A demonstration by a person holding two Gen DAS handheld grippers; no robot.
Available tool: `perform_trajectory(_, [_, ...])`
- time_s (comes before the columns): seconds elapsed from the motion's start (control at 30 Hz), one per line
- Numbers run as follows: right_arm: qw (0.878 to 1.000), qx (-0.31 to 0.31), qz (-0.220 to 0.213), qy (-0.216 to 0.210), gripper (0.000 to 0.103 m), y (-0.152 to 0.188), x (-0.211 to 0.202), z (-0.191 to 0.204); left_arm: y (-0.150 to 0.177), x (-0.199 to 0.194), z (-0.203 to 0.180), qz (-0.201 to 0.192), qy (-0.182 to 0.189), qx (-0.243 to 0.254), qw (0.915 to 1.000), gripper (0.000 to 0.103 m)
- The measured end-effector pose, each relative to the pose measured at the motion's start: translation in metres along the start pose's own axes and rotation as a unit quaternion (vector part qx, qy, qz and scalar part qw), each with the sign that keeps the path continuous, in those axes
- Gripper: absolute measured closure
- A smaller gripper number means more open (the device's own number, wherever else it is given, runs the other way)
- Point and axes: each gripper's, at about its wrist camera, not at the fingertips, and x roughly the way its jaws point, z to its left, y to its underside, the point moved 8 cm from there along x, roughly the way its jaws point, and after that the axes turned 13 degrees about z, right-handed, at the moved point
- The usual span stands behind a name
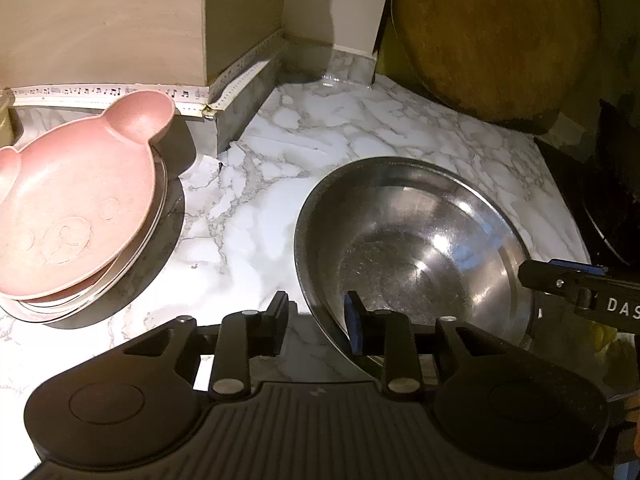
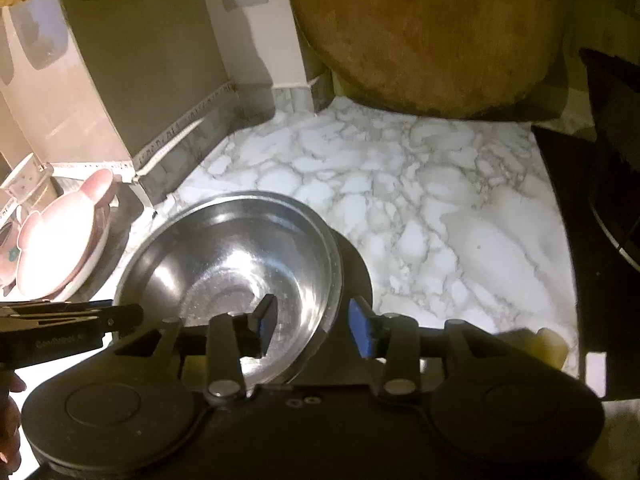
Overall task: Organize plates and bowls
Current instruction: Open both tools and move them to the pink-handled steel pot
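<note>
Steel bowl [image 1: 412, 248] on marble counter [image 1: 256, 216], right of pink bear plate [image 1: 76, 208] stack | left gripper [image 1: 316, 318] straddles near-left rim, jaws slack | right gripper [image 2: 312, 322] straddles near-right rim, jaws apart, no grip | round bowl, no long axis; both equally near.

Left wrist view looks steeply down and forward from close above the near-left rim of the steel bowl [image 1: 412, 248], with the pink bear plate [image 1: 76, 208] left of the bowl. Right wrist view looks down likewise from close above the bowl's near-right rim. Both share the bowl, the marble counter [image 2: 420, 200] behind it, and the round wooden board [image 2: 424, 32] leaning beyond.
</note>
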Motion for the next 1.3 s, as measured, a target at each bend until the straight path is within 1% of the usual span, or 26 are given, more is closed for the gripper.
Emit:
perform_trajectory(0.23, [1.000,-0.019,-0.015,-0.013,0.056,0.003,-0.021,0.013,0.002,-0.020,-0.001,-0.016,0.007,-0.003,0.9998,0.074])
perform_trajectory(0.37, [0.999,-0.027,-0.018,-0.018,0.055,0.006,-0.029,0.021,0.006,-0.032,0.000,-0.022,0.009,-0.006,0.9997,0.074])
perform_trajectory(0.53, [0.998,-0.043,-0.022,-0.030,0.055,0.011,-0.038,0.036,0.012,-0.047,0.006,-0.028,0.005,-0.020,0.9994,0.074])
perform_trajectory(0.6, [0.998,-0.052,-0.023,-0.037,0.055,0.012,-0.042,0.043,0.015,-0.053,0.010,-0.029,0.009,-0.026,0.9992,0.074])
perform_trajectory(0.67, [0.997,-0.064,-0.026,-0.043,0.054,0.013,-0.047,0.053,0.019,-0.059,0.014,-0.029,0.017,-0.034,0.9989,0.074])
perform_trajectory(0.83, [0.993,-0.096,-0.029,-0.063,0.050,0.017,-0.057,0.081,0.029,-0.077,0.029,-0.040,0.015,-0.051,0.9978,0.074])
perform_trajectory(1.0, [0.987,-0.131,-0.026,-0.086,0.048,0.024,-0.061,0.113,0.042,-0.097,0.050,-0.053,0.004,-0.068,0.9963,0.074])
perform_trajectory(1.23, [0.974,-0.191,-0.017,-0.120,0.043,0.033,-0.062,0.166,0.068,-0.125,0.085,-0.068,-0.021,-0.096,0.9928,0.073])
perform_trajectory(1.27, [0.972,-0.199,-0.016,-0.124,0.041,0.033,-0.062,0.174,0.073,-0.129,0.091,-0.071,-0.026,-0.102,0.9919,0.069])
perform_trajectory(1.3, [0.970,-0.207,-0.015,-0.129,0.041,0.034,-0.061,0.182,0.077,-0.133,0.097,-0.074,-0.030,-0.108,0.9909,0.049])
